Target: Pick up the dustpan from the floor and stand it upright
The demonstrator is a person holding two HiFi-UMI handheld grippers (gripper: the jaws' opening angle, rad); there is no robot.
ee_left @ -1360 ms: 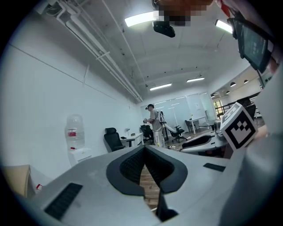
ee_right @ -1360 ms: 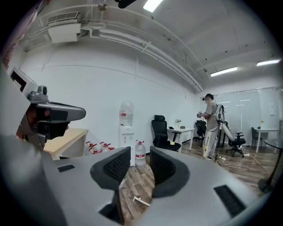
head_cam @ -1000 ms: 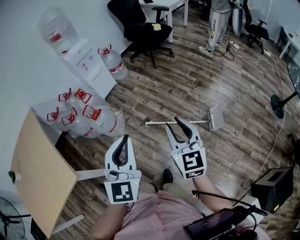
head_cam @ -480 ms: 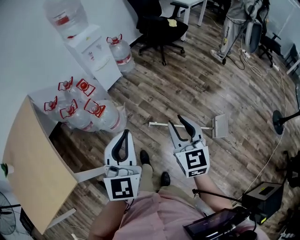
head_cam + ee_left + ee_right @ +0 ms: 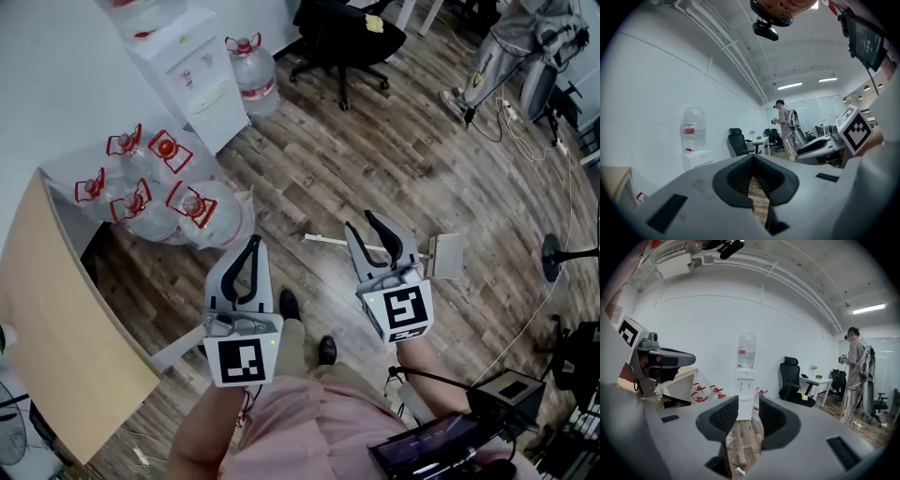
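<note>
Dustpan of grey plastic with a long white handle [image 5: 444, 255] lies flat on the wood floor just beyond the right gripper [image 5: 360, 222], handle running left-right past its empty, part-spread jaws; the left gripper [image 5: 252, 242], closed and empty, sits farther off.

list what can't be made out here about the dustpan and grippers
- Dustpan handle's middle: head view, right gripper covers it.
- Dustpan in both gripper views: not seen; each gripper's own body blocks most of the floor.
- Water dispenser top: head view, cut off by the top edge.
</note>
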